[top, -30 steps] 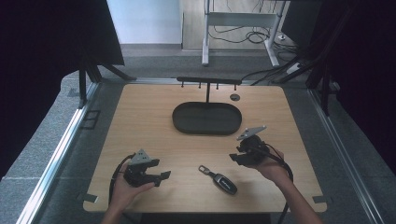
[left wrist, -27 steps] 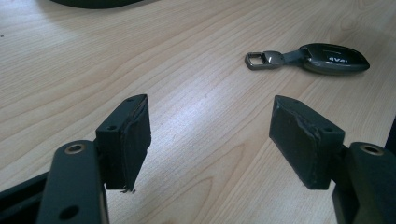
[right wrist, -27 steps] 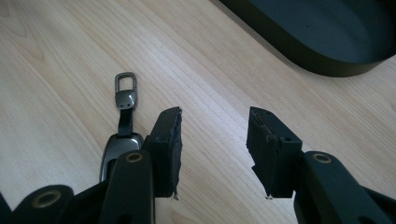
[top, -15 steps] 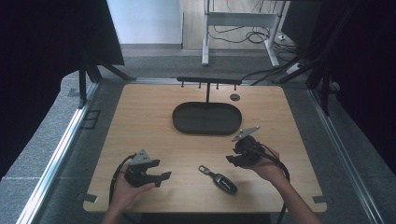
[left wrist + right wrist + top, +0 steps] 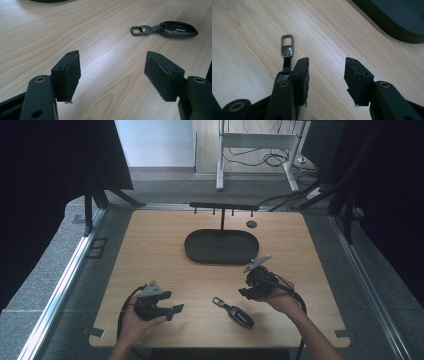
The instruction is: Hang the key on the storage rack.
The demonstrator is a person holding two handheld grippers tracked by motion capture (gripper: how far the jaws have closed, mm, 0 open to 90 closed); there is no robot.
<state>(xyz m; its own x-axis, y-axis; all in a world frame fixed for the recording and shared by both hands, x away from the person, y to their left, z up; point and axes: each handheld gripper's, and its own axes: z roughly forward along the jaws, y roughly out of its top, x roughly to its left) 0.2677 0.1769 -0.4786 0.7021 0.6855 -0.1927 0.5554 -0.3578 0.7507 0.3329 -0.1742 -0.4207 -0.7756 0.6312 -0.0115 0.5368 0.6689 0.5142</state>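
Note:
A dark key fob (image 5: 239,315) with a short strap and a metal loop (image 5: 218,301) lies flat near the table's front edge, between the two hands. My right gripper (image 5: 246,293) hovers just right of the loop, open with nothing between its fingers. In the right gripper view the metal loop (image 5: 287,45) shows left of the left jaw, which hides the fob's body, and bare wood lies in the right gripper's (image 5: 327,62) gap. My left gripper (image 5: 174,310) sits at the front left, open and empty. In the left gripper view the key fob (image 5: 178,29) lies ahead to the right of the left gripper (image 5: 112,57).
A black oval tray (image 5: 195,251) sits at the table's middle back, its rim also seen as the tray (image 5: 387,25) in the right gripper view. Behind it stands a low black rack with hooks (image 5: 223,207), with a small dark disc (image 5: 251,224) beside it. Cables trail from both grippers.
My right gripper has edged a little to the left and toward the front, closer to the key fob's loop. The left gripper and the fob have stayed where they were.

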